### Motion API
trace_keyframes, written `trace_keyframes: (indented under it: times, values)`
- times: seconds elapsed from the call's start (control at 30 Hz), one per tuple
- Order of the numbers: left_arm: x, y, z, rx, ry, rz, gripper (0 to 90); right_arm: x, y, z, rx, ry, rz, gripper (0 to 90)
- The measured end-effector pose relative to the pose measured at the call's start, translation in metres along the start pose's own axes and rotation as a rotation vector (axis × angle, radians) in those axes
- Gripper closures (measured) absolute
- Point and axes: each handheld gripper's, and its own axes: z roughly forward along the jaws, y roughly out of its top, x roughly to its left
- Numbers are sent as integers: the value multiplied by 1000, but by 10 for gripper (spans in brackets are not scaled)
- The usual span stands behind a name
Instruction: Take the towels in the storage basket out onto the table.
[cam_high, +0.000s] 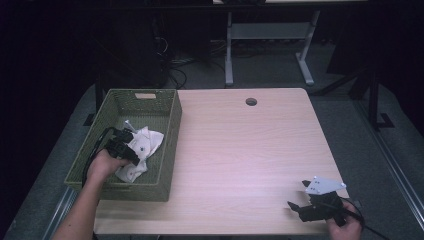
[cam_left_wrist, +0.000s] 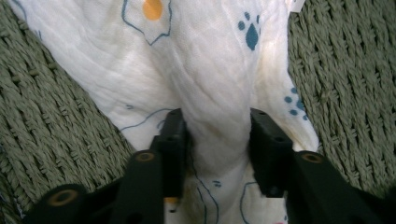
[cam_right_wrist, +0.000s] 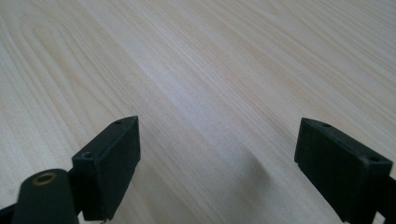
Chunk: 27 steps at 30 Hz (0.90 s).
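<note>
- The left gripper (cam_left_wrist: 215, 140) is pinching a bunched fold of the cloth (cam_left_wrist: 196, 70), its jaws clamped on the soft, crinkled white fabric printed with blue paw marks and an orange dot.
- The cloth is lying crumpled inside the basket (cam_high: 170, 130), a rectangular, green, woven one sitting at the table's (cam_high: 250, 150) left edge.
- The right gripper (cam_right_wrist: 217, 154) is hovering over the pale wood-grain table, jaws standing wide apart, gripping nothing.

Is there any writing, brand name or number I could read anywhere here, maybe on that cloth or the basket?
None can be read.
The white cloth carries only printed pictures: blue paw prints, an orange dot, blue outlines.
The green woven basket, the wooden table and both grippers carry no legible text.
</note>
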Motion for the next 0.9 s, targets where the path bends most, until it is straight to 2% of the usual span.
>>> trace_keyframes:
  times: [0.2,0.23,0.27,0.3,0.5,0.57,0.63,0.67,0.7,0.77,0.8,0.83,0.9]
  values:
    - [0,-2,-2,13,8,16,725,0,0,0,-3,-3,2,140]
    - [0,-2,-3,14,9,19,734,-1,0,-1,-1,-5,-2,140]
    - [1,-2,-3,15,9,20,742,-3,-1,-1,4,-10,-28,140]
    - [1,-2,-4,15,4,10,750,-1,0,-1,0,-7,-6,140]
    - [5,-5,-9,0,-13,-11,753,0,0,0,-2,-4,3,140]
    - [7,-6,-12,-7,-16,-15,754,-2,-1,-1,5,-11,-29,140]
    - [10,-7,-16,-19,-22,-26,754,0,0,0,-2,-3,5,140]
    - [11,-8,-18,-25,-23,-33,754,0,0,0,-2,-5,2,140]
    - [12,-9,-20,-31,-26,-36,755,-2,-1,-1,3,-11,-23,140]
    - [14,-10,-24,-37,-38,-34,756,-2,-1,-1,3,-12,-29,140]
    - [14,-10,-26,-43,-44,-35,757,-2,-1,-1,3,-13,-26,140]
    - [14,-11,-28,-52,-44,-36,759,-1,-1,-1,-1,-8,2,140]
    - [15,-12,-34,-66,-49,-39,759,-1,-1,-1,-6,-7,8,140]
